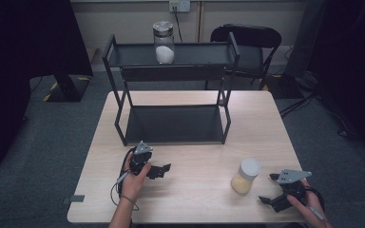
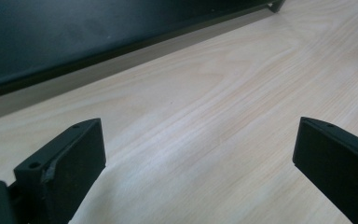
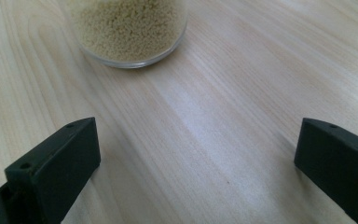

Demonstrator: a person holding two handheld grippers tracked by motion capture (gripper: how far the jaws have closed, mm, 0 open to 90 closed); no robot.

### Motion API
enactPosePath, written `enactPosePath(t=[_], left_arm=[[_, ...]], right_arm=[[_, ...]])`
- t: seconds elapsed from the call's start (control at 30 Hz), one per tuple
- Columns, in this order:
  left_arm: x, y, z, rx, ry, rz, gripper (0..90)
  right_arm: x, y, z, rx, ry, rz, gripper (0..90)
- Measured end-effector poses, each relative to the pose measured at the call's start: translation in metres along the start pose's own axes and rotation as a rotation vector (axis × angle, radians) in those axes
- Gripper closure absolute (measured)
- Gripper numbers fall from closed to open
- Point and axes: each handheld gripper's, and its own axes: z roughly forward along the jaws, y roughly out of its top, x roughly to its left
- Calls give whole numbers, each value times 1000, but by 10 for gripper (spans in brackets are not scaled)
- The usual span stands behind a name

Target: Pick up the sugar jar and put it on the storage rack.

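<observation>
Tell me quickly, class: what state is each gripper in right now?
Left gripper: open, holding nothing, over bare table.
Right gripper: open, holding nothing, short of the jar of yellow grains.

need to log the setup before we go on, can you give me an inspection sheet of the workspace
surface: light wood table, bare and dry where visible
job's things: jar of yellow grains with a white lid, upright on the table near the right gripper; black two-level rack at the back of the table
clutter: nothing seen on the table
grippers: left gripper open, low over the table in front of the rack; right gripper open, facing the jar of yellow grains, not touching it
cables: one trails from each gripper toward the person
surroundings: jar of white powder on the rack's top level; black chair behind; grey carpet
</observation>
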Motion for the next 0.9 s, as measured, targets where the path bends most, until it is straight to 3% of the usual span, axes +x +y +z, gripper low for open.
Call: enactPosePath(t=[0.3,0.47,0.63,0.77,0.9], left_arm=[[-9,-8,-7,67,62,75,19],[-11,-12,-7,102,79,90,21],[-15,-18,-10,104,95,118,18],[-22,-18,-7,119,116,178,2],[-23,-19,-7,116,119,173,0]], right_arm=[[0,0,0,0,0,0,0],[0,0,0,0,0,0,0],[0,0,0,0,0,-1,0],[0,0,0,1,0,-1,0],[0,0,0,1,-1,-1,0]])
